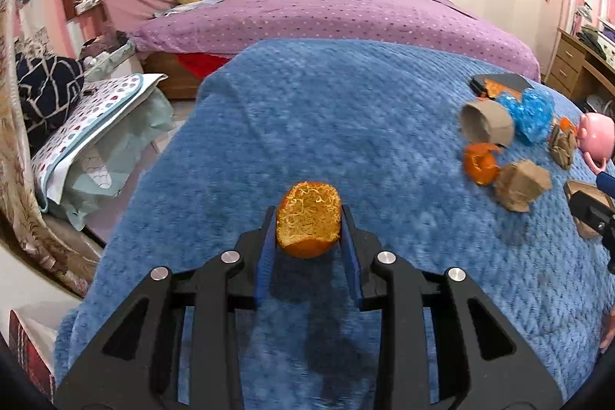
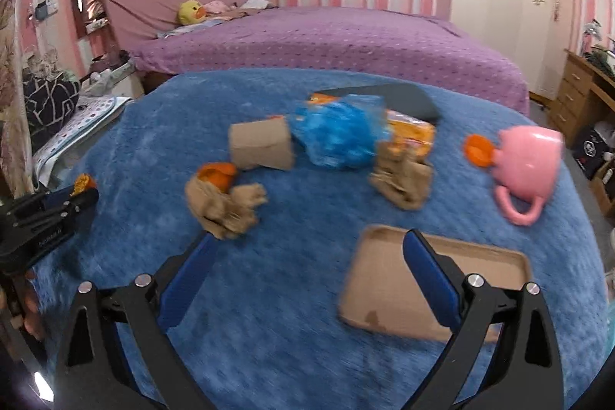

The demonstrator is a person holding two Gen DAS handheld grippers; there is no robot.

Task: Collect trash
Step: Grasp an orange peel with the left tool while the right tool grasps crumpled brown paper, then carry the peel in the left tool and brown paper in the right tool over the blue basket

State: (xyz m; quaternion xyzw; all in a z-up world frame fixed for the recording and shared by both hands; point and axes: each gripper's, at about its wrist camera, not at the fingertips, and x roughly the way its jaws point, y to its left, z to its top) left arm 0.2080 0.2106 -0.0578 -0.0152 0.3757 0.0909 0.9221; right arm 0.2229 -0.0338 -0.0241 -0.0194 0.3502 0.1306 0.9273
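The left gripper (image 1: 308, 218) is clamped on a piece of orange peel (image 1: 309, 219), held just above the blue blanket (image 1: 307, 110) near its front left part; the thin rind is pinched only at its sides and could slip or tear if swung quickly. The right gripper (image 2: 307, 256) stands with its jaws wide apart and empty, over the front right part, one finger across a flat cardboard tray (image 2: 434, 279) that lies too flat to pinch easily. Farther in wait crumpled brown paper (image 2: 223, 206), a cardboard tube (image 2: 261, 145), a blue plastic wrapper (image 2: 338, 133) and more peel (image 2: 217, 173). A pink mug (image 2: 528, 156) toward the right edge could be knocked over by a reach. No bin is in view
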